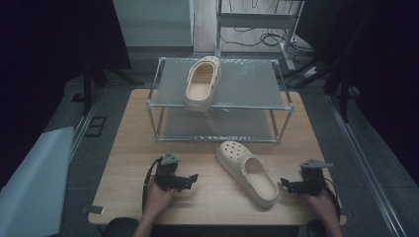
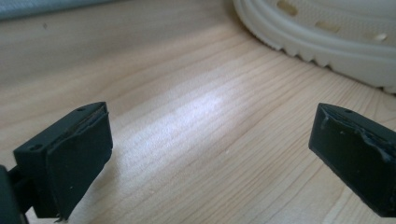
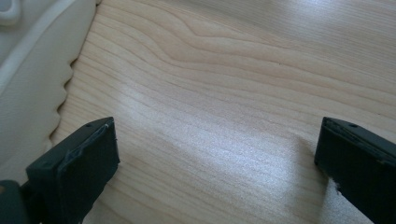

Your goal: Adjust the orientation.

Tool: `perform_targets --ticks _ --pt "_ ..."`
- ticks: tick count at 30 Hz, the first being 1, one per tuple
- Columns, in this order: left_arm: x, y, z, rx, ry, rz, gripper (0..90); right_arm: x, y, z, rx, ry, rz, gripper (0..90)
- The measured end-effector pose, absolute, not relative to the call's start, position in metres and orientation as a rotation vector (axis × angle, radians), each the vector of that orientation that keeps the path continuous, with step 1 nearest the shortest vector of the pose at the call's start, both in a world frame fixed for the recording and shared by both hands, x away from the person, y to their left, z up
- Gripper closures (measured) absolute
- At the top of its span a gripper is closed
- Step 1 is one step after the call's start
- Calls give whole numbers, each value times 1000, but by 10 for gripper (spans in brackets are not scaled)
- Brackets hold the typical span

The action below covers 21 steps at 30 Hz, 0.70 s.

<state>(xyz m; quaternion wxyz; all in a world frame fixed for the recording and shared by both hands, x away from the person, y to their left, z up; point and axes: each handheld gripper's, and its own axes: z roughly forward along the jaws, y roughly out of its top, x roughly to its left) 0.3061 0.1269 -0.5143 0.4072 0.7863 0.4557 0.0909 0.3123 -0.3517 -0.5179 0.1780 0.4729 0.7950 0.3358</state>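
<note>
High view: clog between hand-held grippers

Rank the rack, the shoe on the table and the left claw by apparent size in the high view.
1. Rack.
2. Shoe on the table.
3. Left claw, though it sits nearer the camera, which flatters it.

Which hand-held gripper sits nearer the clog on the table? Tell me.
Right. The right hand-held gripper is open just beside the heel of the clog on the table. The left hand-held gripper is open too, a wider gap from the clog's other side.
</note>
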Motion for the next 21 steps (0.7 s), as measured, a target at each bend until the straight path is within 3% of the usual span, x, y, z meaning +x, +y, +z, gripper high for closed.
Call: perform_targets --ticks 10,21 --pt "304 109 -521 2146 1122 340 0 305 -354 -505 1328 2234 1001 21" --pt "303 104 -522 2177 1141 392 0 297 -342 -502 1277 2294 957 21"
